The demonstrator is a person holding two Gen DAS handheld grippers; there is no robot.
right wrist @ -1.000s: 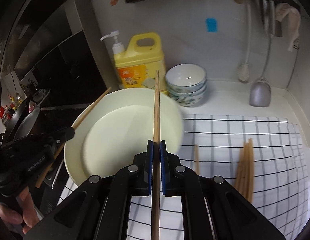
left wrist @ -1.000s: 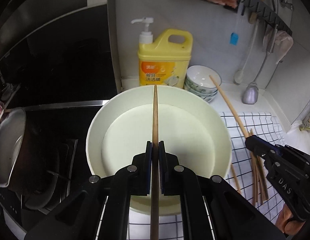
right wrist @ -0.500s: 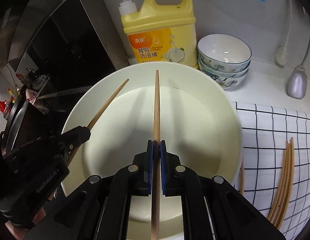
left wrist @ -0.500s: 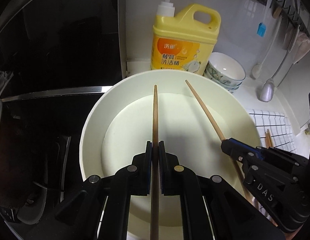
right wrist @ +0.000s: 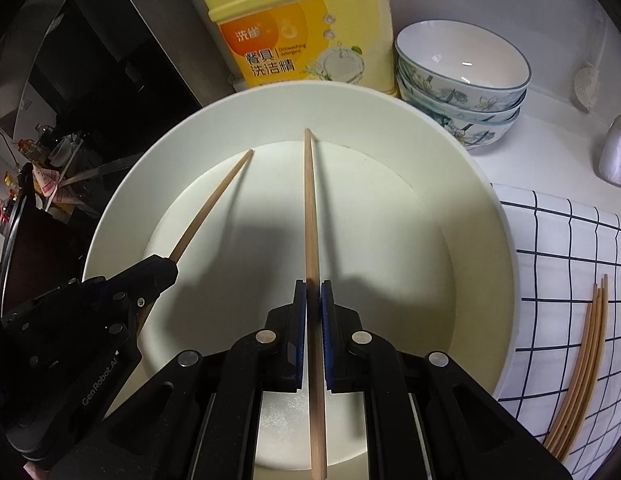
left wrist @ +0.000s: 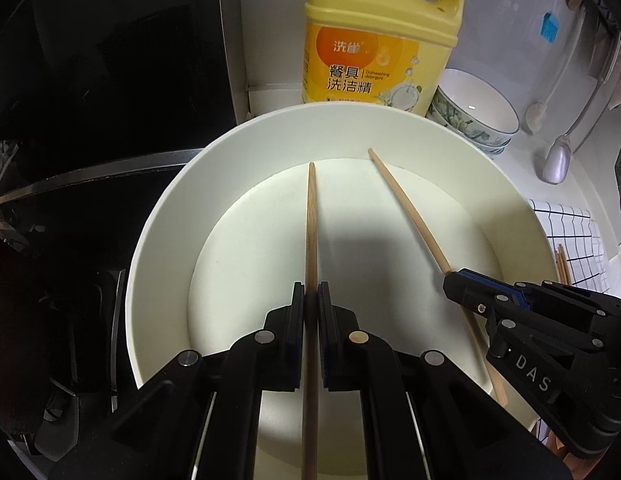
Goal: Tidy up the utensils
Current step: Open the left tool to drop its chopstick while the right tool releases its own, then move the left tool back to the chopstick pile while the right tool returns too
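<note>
Both grippers, left gripper (left wrist: 310, 300) and right gripper (right wrist: 313, 298), each pinching one chopstick (left wrist: 311, 224), are now lowering closer over the white basin (left wrist: 510, 216) than a second ago, suggesting imminent release; tip contact with the basin floor is unclear.

The detergent bottle (left wrist: 380, 36) loses its pump top at the upper edge in both views, each held chopstick (right wrist: 312, 240) runs off the bottom edge, and the stove side (left wrist: 90, 120) is too dark to read.
</note>
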